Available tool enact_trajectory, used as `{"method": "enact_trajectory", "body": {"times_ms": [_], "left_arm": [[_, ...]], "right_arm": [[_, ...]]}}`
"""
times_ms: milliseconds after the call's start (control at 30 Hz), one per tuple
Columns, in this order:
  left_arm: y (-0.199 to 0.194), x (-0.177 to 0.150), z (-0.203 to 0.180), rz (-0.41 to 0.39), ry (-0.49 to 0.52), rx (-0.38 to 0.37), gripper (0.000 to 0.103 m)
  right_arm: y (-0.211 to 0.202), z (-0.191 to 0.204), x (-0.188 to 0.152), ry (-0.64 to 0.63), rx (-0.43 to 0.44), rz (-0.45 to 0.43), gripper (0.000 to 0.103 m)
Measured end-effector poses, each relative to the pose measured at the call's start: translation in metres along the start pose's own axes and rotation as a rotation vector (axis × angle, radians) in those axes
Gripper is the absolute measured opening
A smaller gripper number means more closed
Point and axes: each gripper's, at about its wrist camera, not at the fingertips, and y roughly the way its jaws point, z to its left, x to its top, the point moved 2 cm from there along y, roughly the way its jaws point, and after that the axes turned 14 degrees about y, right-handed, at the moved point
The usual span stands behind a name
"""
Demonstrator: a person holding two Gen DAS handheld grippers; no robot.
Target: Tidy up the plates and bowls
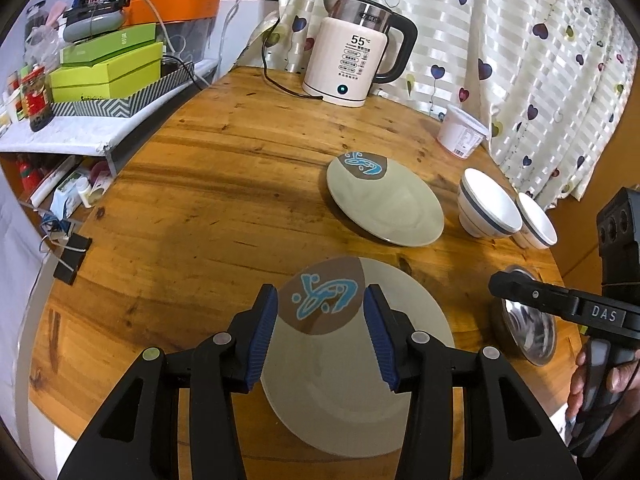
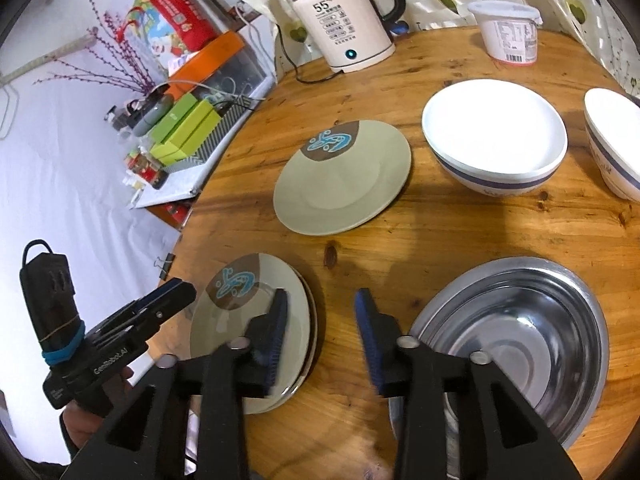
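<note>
On the round wooden worktop (image 2: 400,240), a short stack of pale green round plates with a brown-and-blue motif (image 2: 248,320) lies near the front left edge. A single plate of the same kind (image 2: 344,176) lies near the middle. The left gripper (image 1: 320,332) hangs over the stack, its fingers about half open and holding nothing. The right gripper (image 2: 322,344) is also half open and empty, between the stack and the shiny steel bowl (image 2: 516,344). I judge the plate stacking is under way; the next move calls for taking the lone plate by its rim. Two white bowls with a grey band (image 2: 496,140) wait by the right edge.
</note>
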Motion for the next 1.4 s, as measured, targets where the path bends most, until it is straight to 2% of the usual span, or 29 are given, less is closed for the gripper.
{"method": "enact_trajectory", "body": {"times_ms": [67, 600, 900, 1267, 1400], "left_arm": [[0.003, 0.001, -0.001, 0.004, 0.003, 0.000, 0.046], [0.023, 0.011, 0.005, 0.048, 0.000, -0.014, 0.046], [0.038, 0.030, 0.013, 0.061, 0.004, -0.018, 0.046], [0.066, 0.055, 0.017, 0.101, -0.018, -0.101, 0.046], [0.076, 0.063, 0.014, 0.115, -0.006, -0.116, 0.046]], "right_arm": [[0.001, -0.002, 0.001, 0.006, -0.002, 0.004, 0.048], [0.012, -0.009, 0.014, 0.039, -0.042, 0.025, 0.048], [0.021, -0.011, 0.032, 0.070, -0.079, 0.018, 0.048], [0.032, -0.019, 0.051, 0.118, -0.113, 0.005, 0.047], [0.036, -0.020, 0.057, 0.124, -0.125, 0.000, 0.043]]}}
